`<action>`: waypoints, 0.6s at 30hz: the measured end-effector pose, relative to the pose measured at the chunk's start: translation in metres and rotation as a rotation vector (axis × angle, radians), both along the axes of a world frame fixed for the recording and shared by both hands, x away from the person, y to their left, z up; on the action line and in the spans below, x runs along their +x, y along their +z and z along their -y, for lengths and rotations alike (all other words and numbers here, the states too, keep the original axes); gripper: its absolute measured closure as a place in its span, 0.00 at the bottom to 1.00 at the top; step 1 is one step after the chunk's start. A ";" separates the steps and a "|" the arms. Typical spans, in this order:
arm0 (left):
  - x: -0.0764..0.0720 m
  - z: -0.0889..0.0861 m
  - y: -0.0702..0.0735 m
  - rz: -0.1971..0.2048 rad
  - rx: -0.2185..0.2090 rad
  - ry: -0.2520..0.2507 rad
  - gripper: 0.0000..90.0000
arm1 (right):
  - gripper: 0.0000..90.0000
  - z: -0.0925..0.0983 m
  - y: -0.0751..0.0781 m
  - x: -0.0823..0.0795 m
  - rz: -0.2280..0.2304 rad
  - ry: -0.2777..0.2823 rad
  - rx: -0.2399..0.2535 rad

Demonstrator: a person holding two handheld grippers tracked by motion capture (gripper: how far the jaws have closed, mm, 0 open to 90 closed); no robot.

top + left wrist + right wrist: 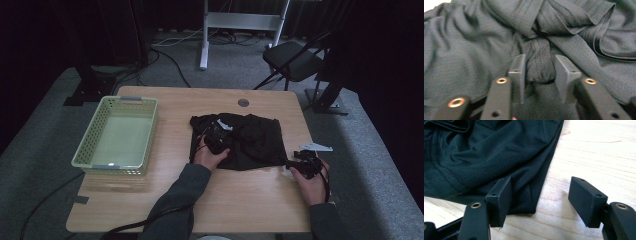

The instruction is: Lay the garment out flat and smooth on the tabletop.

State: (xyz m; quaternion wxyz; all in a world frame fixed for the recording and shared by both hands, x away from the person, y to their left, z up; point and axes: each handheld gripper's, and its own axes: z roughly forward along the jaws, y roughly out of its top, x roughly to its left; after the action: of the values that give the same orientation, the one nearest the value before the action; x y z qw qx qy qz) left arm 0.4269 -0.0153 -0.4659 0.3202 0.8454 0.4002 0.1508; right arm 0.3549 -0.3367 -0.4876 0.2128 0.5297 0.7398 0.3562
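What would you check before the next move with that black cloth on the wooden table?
1. Fold of the black mesh-fabric garment sits between the left gripper jaws: ok.
2. Left pads pressing firmly on that fold: cannot tell.
3. Right gripper jaws open: ok.
4. Garment corner between the right jaws: ok, beside one pad and not yet pinched.
5. Pale green perforated plastic basket empty, left of the garment: ok.
6. Garment lying flat on the light wooden table: not ok, it is crumpled.
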 end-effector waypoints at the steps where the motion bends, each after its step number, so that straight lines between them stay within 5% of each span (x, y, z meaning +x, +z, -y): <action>1: 0.000 -0.001 0.001 0.002 0.002 0.001 0.76 | 0.39 0.000 0.000 0.000 0.000 0.000 0.000; 7: -0.001 -0.005 0.005 0.009 -0.001 0.006 0.91 | 0.39 0.000 0.000 0.000 0.000 0.000 -0.001; 18: -0.004 -0.008 0.006 0.012 -0.002 -0.003 0.94 | 0.38 0.000 0.000 0.000 -0.001 0.000 0.000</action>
State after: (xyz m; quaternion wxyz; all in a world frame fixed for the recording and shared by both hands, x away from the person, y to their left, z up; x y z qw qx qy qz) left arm 0.4227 -0.0076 -0.4599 0.3234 0.8447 0.3972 0.1550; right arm 0.3549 -0.3367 -0.4876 0.2125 0.5296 0.7400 0.3560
